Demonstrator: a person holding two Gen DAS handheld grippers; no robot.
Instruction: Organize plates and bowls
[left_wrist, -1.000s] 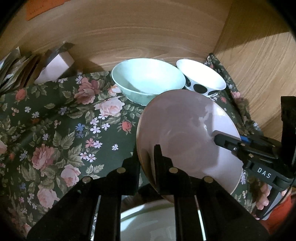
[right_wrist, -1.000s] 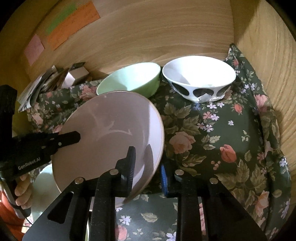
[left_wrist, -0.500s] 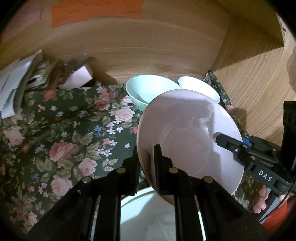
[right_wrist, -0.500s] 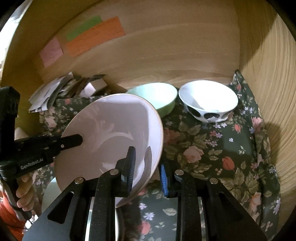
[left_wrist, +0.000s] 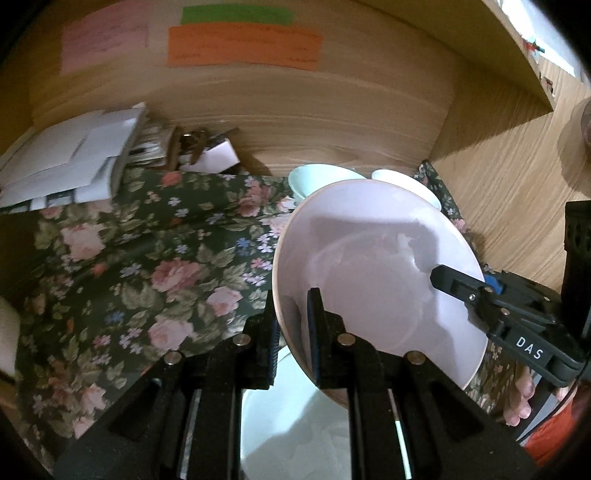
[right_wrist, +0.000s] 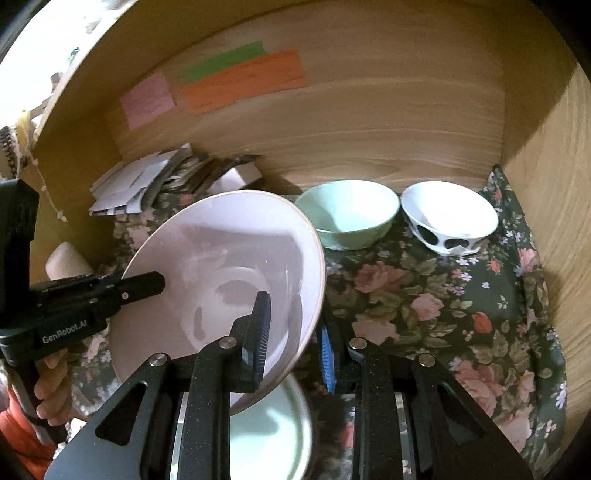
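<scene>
We pinch pink bowl (left_wrist: 376, 280) rim with both tools, left (left_wrist: 291, 332), right (right_wrist: 295, 328); keep level, clear plate (right_wrist: 269, 435) at 6 o'clock, lift in step.

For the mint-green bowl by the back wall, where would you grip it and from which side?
Grip the mint-green bowl by its near rim, one of the fingers inside and one outside, coming from the front and above. It sits upright and open, with the spotted white bowl close on its right and the wooden back wall behind.

You can read "DAS" on the right gripper (left_wrist: 439, 277) and "GenRobot.AI" on the left gripper (right_wrist: 159, 284); the wall notes (left_wrist: 243, 48) are illegible.
</scene>
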